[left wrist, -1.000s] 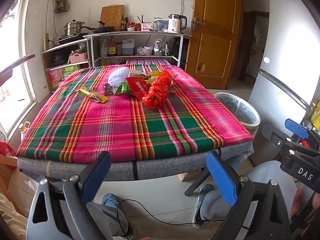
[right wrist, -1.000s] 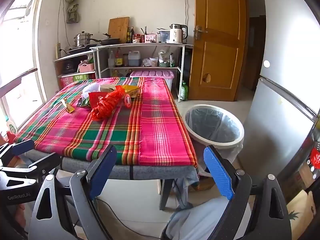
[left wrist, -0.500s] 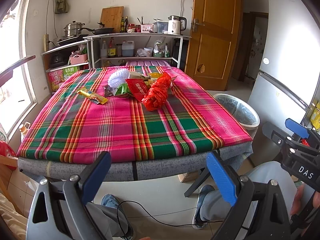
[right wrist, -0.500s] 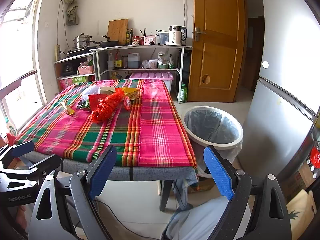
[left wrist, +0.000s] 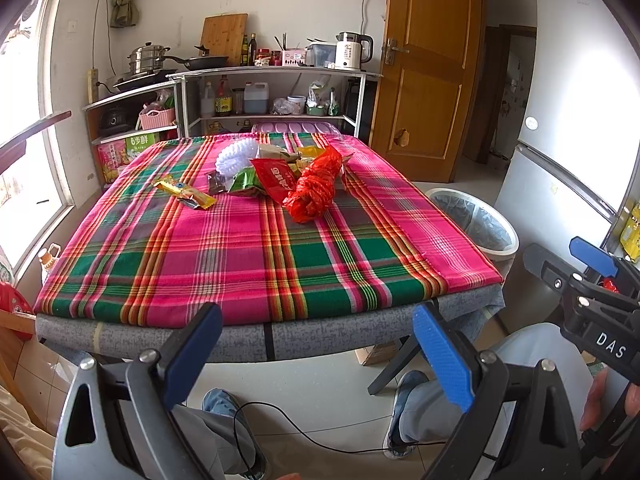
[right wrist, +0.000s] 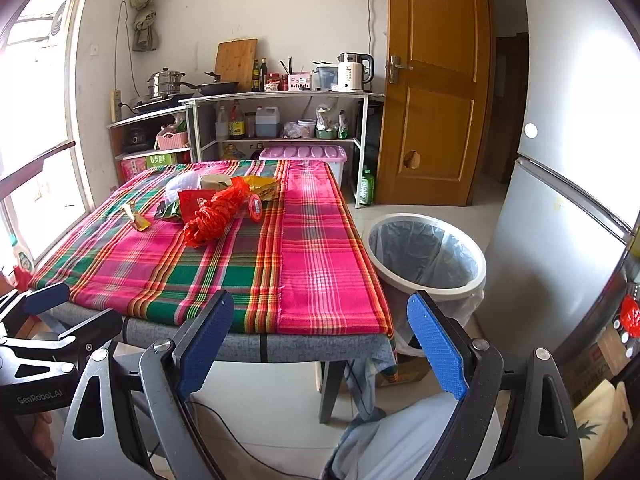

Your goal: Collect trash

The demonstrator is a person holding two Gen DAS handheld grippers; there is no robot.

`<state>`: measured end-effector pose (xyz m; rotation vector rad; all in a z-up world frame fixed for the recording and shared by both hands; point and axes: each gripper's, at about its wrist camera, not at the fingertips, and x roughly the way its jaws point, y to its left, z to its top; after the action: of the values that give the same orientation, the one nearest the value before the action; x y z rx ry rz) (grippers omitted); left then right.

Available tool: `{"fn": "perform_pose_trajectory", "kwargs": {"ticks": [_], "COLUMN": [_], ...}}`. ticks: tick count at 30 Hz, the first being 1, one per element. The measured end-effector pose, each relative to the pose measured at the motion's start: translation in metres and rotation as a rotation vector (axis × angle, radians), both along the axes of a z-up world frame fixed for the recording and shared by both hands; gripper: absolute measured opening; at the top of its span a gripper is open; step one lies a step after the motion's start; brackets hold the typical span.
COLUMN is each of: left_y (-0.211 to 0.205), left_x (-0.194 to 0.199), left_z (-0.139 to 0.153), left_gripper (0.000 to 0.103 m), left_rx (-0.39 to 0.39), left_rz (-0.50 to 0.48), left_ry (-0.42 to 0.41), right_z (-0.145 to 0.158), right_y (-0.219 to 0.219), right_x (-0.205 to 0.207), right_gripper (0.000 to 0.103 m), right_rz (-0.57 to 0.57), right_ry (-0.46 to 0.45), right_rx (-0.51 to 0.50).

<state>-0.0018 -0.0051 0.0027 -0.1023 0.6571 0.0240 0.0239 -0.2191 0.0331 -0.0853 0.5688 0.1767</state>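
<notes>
A pile of trash lies at the far middle of the plaid-covered table point(left wrist: 248, 264): a crumpled red plastic bag point(left wrist: 316, 190), a red snack packet point(left wrist: 276, 178), a green wrapper point(left wrist: 244, 186), a white foam net point(left wrist: 236, 156) and a yellow wrapper point(left wrist: 186, 194) set apart to the left. The red bag point(right wrist: 212, 216) also shows in the right wrist view. A white bin point(right wrist: 426, 256) with a clear liner stands on the floor right of the table. My left gripper point(left wrist: 318, 354) is open and empty, before the table's near edge. My right gripper point(right wrist: 320, 344) is open and empty, near the table's right front corner.
A silver fridge point(right wrist: 560, 208) stands at the right. A wooden door point(right wrist: 432, 92) and metal kitchen shelves point(right wrist: 280, 120) with bottles, kettle and pans stand behind the table. A window point(left wrist: 24, 152) is on the left. The person's legs and a cable lie below.
Both grippers have risen slightly and stayed open; the view of the table has hardly shifted. Nothing on the table has moved.
</notes>
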Motion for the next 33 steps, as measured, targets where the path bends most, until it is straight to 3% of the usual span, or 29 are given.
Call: {"fn": "perform_pose_trajectory", "kwargs": {"ticks": [33], "left_y": [0.0009], "left_x": [-0.0013], "left_z": [0.0009], "left_gripper": [0.098], "left_rx": [0.0], "left_rz": [-0.002], "left_ry": [-0.004], "right_z": [0.0022], "right_y": [0.0007], "right_x": [-0.0004], "right_gripper": [0.089], "right_rz": [0.0], "right_ry": [-0.005], "right_rx": [0.0]}}
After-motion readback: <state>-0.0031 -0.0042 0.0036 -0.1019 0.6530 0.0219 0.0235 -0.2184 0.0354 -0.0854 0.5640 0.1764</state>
